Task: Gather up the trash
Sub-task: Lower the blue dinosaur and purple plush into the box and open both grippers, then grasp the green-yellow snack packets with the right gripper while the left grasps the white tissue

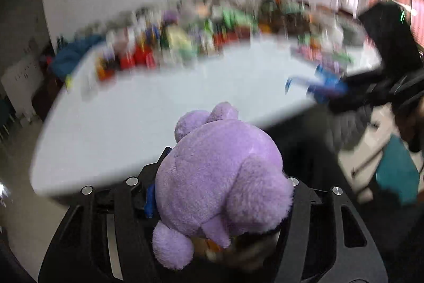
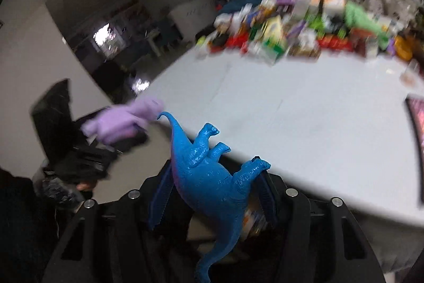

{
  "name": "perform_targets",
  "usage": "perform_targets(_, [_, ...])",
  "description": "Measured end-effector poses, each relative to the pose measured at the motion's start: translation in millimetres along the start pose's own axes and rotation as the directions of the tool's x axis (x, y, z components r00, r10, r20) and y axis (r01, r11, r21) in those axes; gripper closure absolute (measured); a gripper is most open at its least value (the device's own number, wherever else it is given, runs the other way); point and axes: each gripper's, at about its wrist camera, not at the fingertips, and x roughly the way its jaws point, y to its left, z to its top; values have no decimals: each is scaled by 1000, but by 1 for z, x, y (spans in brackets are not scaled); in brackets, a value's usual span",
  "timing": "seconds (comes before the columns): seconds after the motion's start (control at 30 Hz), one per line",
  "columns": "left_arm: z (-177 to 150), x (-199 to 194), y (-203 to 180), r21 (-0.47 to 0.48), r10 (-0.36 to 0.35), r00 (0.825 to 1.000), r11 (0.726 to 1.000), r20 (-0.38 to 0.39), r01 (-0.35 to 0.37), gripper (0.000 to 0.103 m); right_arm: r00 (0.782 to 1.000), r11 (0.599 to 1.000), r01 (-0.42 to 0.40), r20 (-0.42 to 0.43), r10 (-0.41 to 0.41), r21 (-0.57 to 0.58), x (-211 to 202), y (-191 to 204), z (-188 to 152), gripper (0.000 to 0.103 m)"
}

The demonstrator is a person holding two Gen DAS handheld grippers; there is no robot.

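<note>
A purple plush toy fills the jaws of my left gripper, whose fingers press on its sides; it hangs over the near edge of the white table. From the right wrist view the same plush shows blurred at the left, off the table's edge. My right gripper is shut on a blue toy dinosaur, tail pointing up and away, its blue pads on the flanks. That dinosaur also shows blurred at the right of the left wrist view.
A dense row of colourful packets and boxes lines the table's far side by the wall. Something orange and mixed lies blurred below the plush. A teal object sits low at the right, off the table.
</note>
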Motion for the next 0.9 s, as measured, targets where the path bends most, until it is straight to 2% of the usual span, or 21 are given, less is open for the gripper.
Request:
perform_targets(0.1, [-41,43,6,-30,-15,989,1000,-147,10,43,994,998,-24,-106,30,61,36,-3,-28,45])
perform_targets(0.17, [-64,75,7,-32,-43,969,999,-242,36,41,981,996,-21,-188,37,87,70,-9,-44,45])
perform_targets(0.2, [-75,89,9,-26,-42,956,999,-289,36,35,974,995,-9,-225,30,95,85,-13,-50,44])
perform_targets(0.23, [-87,111,10,-22,-47,936,999,-348,42,26,961,995,14,-275,15,103,108,-20,-58,39])
perform_targets(0.27, [-94,124,10,-21,-51,921,999,-387,47,13,951,994,33,-308,1,106,122,-25,-64,28])
perform_targets(0.33, [-108,152,12,-12,-19,888,1000,-460,15,13,922,991,105,-382,-65,84,150,-35,-75,24])
perform_targets(0.37, [-115,163,14,-20,-35,869,999,-494,29,13,912,989,134,-399,-99,61,156,-35,-77,24])
perform_targets(0.4, [-118,168,16,-25,-31,860,999,-510,22,13,909,989,138,-403,-107,50,156,-33,-78,24])
perform_targets(0.43, [-119,170,18,-30,-25,855,999,-518,10,13,915,992,113,-393,-86,47,150,-29,-76,24])
perform_targets(0.5, [-114,162,23,-49,-39,869,999,-493,18,13,929,995,90,-362,-73,30,132,-19,-66,25])
perform_targets(0.53, [-109,152,27,-57,-45,884,998,-465,20,13,944,998,62,-325,-55,12,116,-10,-55,25])
perform_targets(0.6, [-101,129,32,-74,-67,908,996,-414,39,13,977,1000,14,-214,-19,-24,80,5,-22,24])
perform_targets(0.7, [-74,84,39,-103,-114,952,991,-283,88,13,997,996,30,-64,-35,-82,47,13,30,17])
perform_targets(0.77, [-55,57,45,-107,-131,974,988,-186,112,13,992,984,121,55,-115,-129,41,9,82,11])
perform_targets(0.83, [-37,41,50,-107,-103,988,990,-115,91,13,975,967,202,123,-184,-153,53,1,125,10])
perform_targets(0.9, [-19,32,57,-121,-64,995,991,-71,55,13,946,937,303,175,-273,-176,74,-5,162,10])
